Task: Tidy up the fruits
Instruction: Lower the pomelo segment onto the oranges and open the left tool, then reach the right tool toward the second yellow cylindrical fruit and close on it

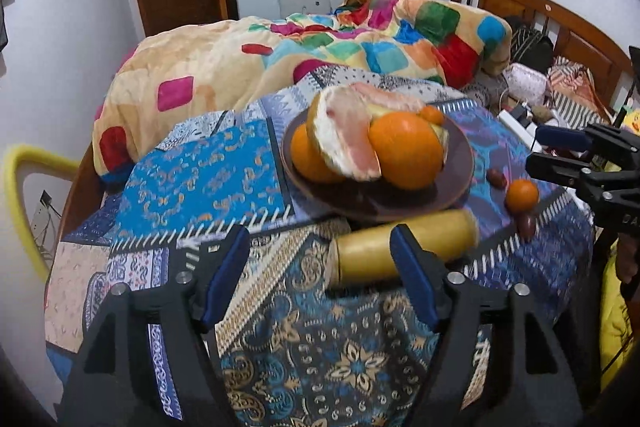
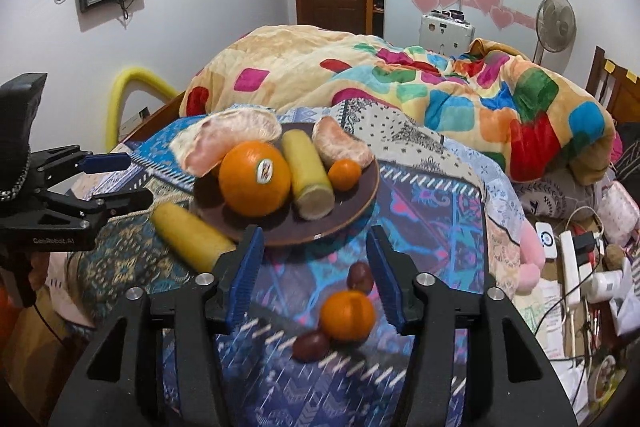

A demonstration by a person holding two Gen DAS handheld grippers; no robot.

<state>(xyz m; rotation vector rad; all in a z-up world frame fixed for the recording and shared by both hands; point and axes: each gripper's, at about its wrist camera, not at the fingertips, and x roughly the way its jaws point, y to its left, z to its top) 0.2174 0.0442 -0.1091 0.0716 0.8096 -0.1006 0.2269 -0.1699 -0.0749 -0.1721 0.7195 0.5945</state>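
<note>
Fingers (image 2: 384, 259) of the right gripper (image 2: 316, 275) stand open, empty; small orange (image 2: 347, 315) lies just ahead between them, nearer this hand.

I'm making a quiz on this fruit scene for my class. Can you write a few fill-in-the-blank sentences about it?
1. The large orange with the sticker sits on the brown ____.
2. Off the plate, the small tangerine lies between two dark ____ fruits.
3. The yellow cylinder beside the plate lies on its ____.
4. Both hand-held grippers, left and right, are ____.

Missing words: plate; red; side; open
</note>
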